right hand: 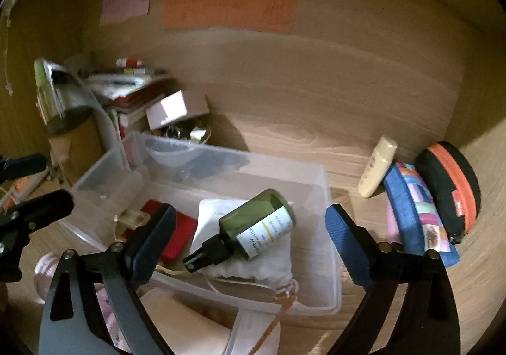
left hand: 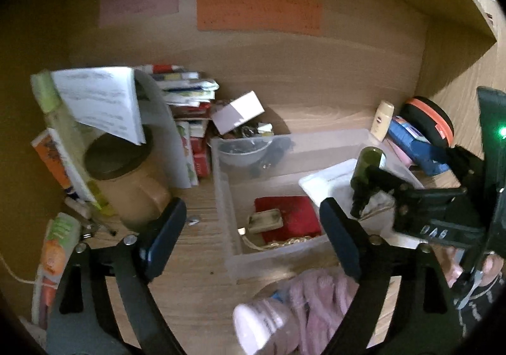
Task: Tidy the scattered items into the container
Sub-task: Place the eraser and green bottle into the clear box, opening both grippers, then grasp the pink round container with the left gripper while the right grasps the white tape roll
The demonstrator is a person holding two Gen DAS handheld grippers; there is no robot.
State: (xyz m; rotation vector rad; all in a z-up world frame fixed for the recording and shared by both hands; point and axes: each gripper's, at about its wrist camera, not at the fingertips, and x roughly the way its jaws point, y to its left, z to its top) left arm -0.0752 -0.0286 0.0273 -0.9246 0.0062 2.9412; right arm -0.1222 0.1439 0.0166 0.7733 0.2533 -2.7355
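A clear plastic container (right hand: 329, 196) stands on the wooden desk; it also shows in the left wrist view (left hand: 221, 165). Inside lie a green spray bottle (right hand: 253, 225) on a white pouch (right hand: 253, 263), a red item (right hand: 177, 234) and a small tan piece (left hand: 265, 220). My right gripper (right hand: 249, 234) is open above the container, with the bottle lying loose between its fingers. My left gripper (left hand: 253, 228) is open and empty over the container's near left part. A pink-capped bottle (left hand: 262, 323) and pink cloth (left hand: 319, 298) lie in front of the container.
A cream tube (right hand: 376, 168), a blue pouch (right hand: 414, 212) and an orange-black case (right hand: 449, 187) lie to the right. A tan mug (left hand: 126, 184), books (left hand: 186, 121), a white box (left hand: 240, 111) and packets (left hand: 57, 247) crowd the left. Cabinet walls enclose the desk.
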